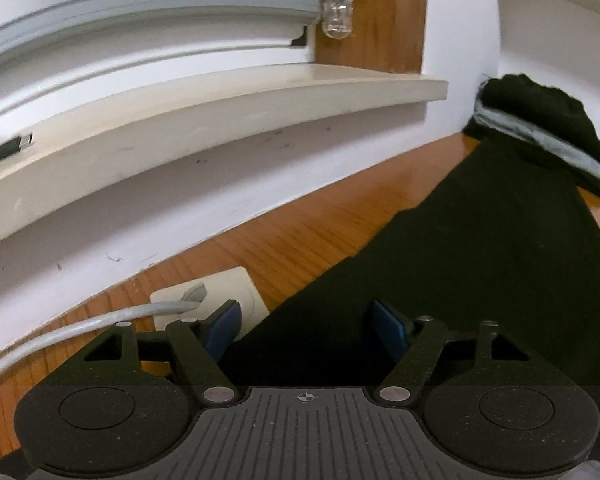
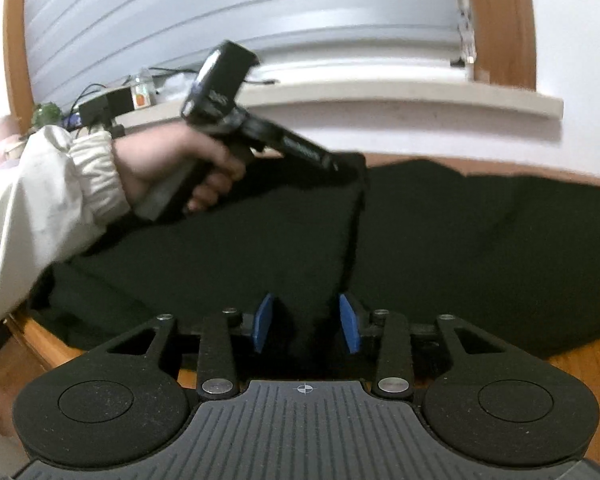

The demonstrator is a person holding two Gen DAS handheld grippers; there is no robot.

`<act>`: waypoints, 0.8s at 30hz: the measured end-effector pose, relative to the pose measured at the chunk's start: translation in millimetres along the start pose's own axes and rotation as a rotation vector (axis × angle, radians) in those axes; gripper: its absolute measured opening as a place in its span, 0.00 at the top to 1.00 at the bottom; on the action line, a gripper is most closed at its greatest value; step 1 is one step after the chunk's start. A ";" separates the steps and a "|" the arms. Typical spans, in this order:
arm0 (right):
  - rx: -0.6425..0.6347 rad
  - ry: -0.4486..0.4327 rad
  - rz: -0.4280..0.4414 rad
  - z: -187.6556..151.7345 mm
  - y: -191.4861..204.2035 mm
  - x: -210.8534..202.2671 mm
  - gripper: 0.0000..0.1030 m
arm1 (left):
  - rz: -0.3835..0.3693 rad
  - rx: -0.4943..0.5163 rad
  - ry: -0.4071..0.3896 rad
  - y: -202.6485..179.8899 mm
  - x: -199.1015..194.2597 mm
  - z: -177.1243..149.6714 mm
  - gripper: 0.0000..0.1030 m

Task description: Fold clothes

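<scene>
A black garment [image 1: 480,264] lies spread on the wooden table [image 1: 300,236]. My left gripper [image 1: 306,330] is open, its blue pads over the garment's left edge. In the right wrist view the same black garment [image 2: 480,248] covers most of the table. My right gripper [image 2: 306,328] is partly open, with a fold of the black cloth standing between its blue pads [image 2: 264,326]; whether they pinch it is unclear. The left gripper [image 2: 340,166] also shows there, held by a hand in a cream sleeve, at the garment's far edge.
A white wall and window sill [image 1: 228,120] run behind the table. A white socket plate [image 1: 220,292] with a grey cable [image 1: 80,328] lies by the left gripper. A folded dark and grey pile [image 1: 540,128] sits at the far right corner. Clutter [image 2: 112,100] stands on the sill.
</scene>
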State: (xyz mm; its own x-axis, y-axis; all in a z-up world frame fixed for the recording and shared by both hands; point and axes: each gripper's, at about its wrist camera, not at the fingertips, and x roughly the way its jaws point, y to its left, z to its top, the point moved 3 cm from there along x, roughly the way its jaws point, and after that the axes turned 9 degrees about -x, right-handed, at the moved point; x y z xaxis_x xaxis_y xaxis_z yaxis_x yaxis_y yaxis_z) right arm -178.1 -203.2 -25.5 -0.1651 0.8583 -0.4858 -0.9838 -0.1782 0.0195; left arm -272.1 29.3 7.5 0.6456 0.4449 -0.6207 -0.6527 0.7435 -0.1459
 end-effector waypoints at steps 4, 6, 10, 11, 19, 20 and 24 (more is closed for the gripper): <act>0.064 -0.032 -0.034 -4.2 -29.2 -16.0 0.54 | 0.010 -0.017 -0.006 5.6 -0.5 0.8 0.26; 0.080 -0.029 -0.091 -6.5 -54.9 -24.5 0.54 | 0.014 -0.029 -0.008 7.7 -0.7 1.6 0.23; 0.101 -0.025 -0.248 -15.1 -121.6 -44.7 0.54 | 0.033 -0.027 -0.011 7.6 -1.8 2.1 0.19; 0.117 -0.016 -0.294 -18.8 -143.1 -49.2 0.54 | 0.036 -0.027 -0.014 7.1 -2.2 2.3 0.18; 0.272 0.064 -0.559 -41.9 -283.8 -80.2 0.54 | -0.020 -0.033 -0.103 -19.0 -32.4 -3.1 0.01; 0.308 0.072 -0.581 -44.9 -299.9 -83.5 0.54 | -0.043 -0.035 -0.097 -23.9 -35.1 -5.4 0.00; 0.427 0.066 -0.612 -56.9 -350.6 -92.3 0.54 | -0.061 -0.038 -0.058 -32.8 -30.9 -16.0 0.00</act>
State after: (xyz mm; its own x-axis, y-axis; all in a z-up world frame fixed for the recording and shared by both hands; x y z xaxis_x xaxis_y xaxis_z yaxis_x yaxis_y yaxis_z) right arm 186.0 -247.3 -37.1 0.4116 0.7113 -0.5698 -0.8423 0.5357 0.0603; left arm -277.0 -16.9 19.2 0.7061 0.4283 -0.5640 -0.6251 0.7511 -0.2122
